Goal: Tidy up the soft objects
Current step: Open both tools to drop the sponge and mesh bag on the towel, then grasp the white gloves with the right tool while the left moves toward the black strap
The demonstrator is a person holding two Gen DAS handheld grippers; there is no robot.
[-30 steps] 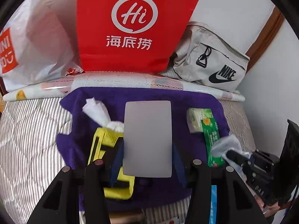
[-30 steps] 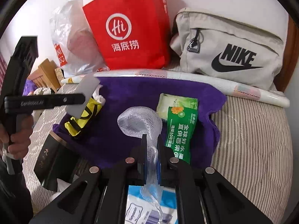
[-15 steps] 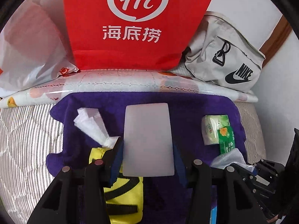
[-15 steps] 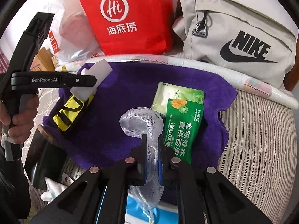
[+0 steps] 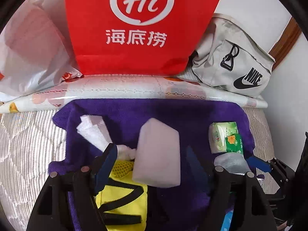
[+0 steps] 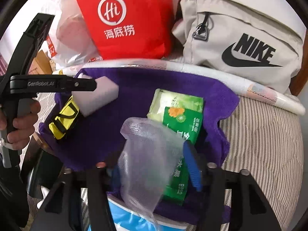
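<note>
Everything sits on or around the purple towel [image 5: 154, 111] spread over the striped bedding [image 6: 265, 134].

The left gripper [image 5: 152, 154] hangs over the towel's near half with its jaws opening; the blue pads stand clear on both sides of the white sponge [image 5: 157, 154], which tilts between them, its lower end over the yellow pouch [image 5: 123, 198]. I cannot tell whether the sponge touches the towel. A crumpled white tissue [image 5: 94, 132] lies on the towel just left of the sponge.

The right gripper [image 6: 152, 165] is over the towel's near right part, its jaws opening too. The clear mesh bag [image 6: 146, 154] billows loose between the fingers (blurred, so I cannot tell whether either pad still touches it). Just beyond it, on the towel, lie two green tissue packs [image 6: 179, 111], the darker overlapping the paler.

A hand [image 6: 21, 123] grips the left tool's handle at the towel's left side.

Behind the towel's far edge lies a patterned roll [image 5: 134, 90], and past that a red bag [image 5: 142, 25], a white plastic bag [image 5: 32, 48] and a grey Nike bag [image 6: 240, 44] against the wall.
</note>
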